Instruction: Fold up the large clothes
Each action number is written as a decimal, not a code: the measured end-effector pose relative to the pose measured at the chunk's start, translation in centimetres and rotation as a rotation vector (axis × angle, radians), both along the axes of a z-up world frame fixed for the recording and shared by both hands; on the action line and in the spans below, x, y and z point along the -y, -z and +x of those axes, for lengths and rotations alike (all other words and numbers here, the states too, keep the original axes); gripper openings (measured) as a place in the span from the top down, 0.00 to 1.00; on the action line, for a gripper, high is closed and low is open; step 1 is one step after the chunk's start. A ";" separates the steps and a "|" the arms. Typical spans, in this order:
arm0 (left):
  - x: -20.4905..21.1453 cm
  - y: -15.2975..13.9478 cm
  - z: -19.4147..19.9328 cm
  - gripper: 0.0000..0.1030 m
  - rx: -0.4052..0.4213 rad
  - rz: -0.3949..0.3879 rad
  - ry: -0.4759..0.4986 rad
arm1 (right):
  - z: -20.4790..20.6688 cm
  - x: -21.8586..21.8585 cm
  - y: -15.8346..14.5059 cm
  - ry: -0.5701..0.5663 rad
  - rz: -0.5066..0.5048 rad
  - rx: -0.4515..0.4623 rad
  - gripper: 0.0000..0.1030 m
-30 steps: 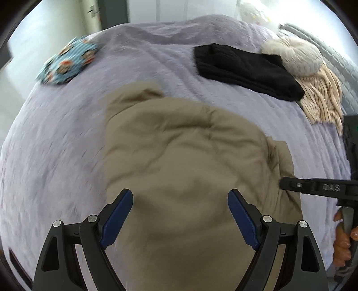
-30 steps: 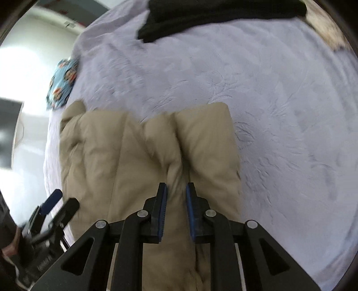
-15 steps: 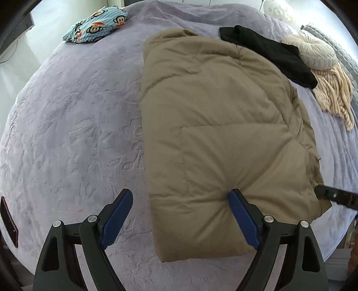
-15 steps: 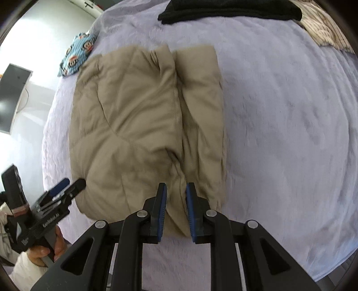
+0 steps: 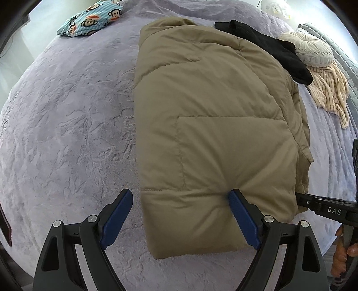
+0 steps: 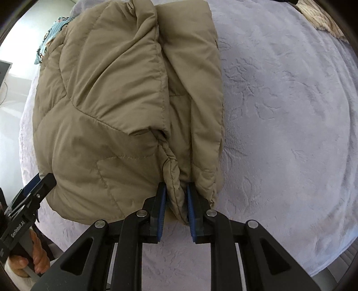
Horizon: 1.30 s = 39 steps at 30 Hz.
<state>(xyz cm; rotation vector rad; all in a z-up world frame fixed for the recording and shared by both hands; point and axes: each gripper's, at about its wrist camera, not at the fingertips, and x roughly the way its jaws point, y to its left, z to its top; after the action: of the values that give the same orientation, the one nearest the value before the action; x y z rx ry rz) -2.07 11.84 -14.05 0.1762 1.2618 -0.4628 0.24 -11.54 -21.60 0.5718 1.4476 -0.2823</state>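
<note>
A tan padded jacket [image 5: 212, 125] lies folded lengthwise on the lilac bedspread [image 5: 67, 134]. My left gripper [image 5: 180, 215] is open wide, its jaws either side of the jacket's near left corner, its right pad pressing into the hem. In the right wrist view the jacket [image 6: 107, 107] shows bunched folds at its right side. My right gripper [image 6: 176, 201] is shut on a fold of the jacket's near right edge. The right gripper's body also shows at the right of the left wrist view [image 5: 324, 208].
A black garment [image 5: 268, 47], a cream round cushion [image 5: 313, 51] and a striped beige cloth [image 5: 329, 91] lie at the far right of the bed. A blue monkey-print cloth [image 5: 89, 15] lies far left. The bed's near edge is just below the grippers.
Both grippers have come back to the bed's near edge and lowered. The jacket now lies flatter and longer. The right gripper stays shut on its fold; the left stays open.
</note>
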 end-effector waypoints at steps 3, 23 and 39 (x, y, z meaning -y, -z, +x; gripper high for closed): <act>-0.1 -0.2 0.1 0.14 -0.012 -0.001 -0.001 | 0.2 -0.3 -0.9 0.014 0.002 -0.003 0.80; 0.0 -2.9 -3.5 0.14 -0.027 0.042 -0.017 | -1.9 -0.8 -5.3 -0.020 0.052 0.058 0.69; 0.2 -10.0 -9.7 0.14 0.060 0.025 -0.136 | -5.8 0.1 -13.1 -0.126 0.023 0.152 0.43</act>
<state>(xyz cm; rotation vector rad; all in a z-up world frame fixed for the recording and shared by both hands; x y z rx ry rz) -11.79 11.63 -4.08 0.1233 1.2129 -0.3223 -5.57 -11.67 -8.50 0.5073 1.3346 -0.1203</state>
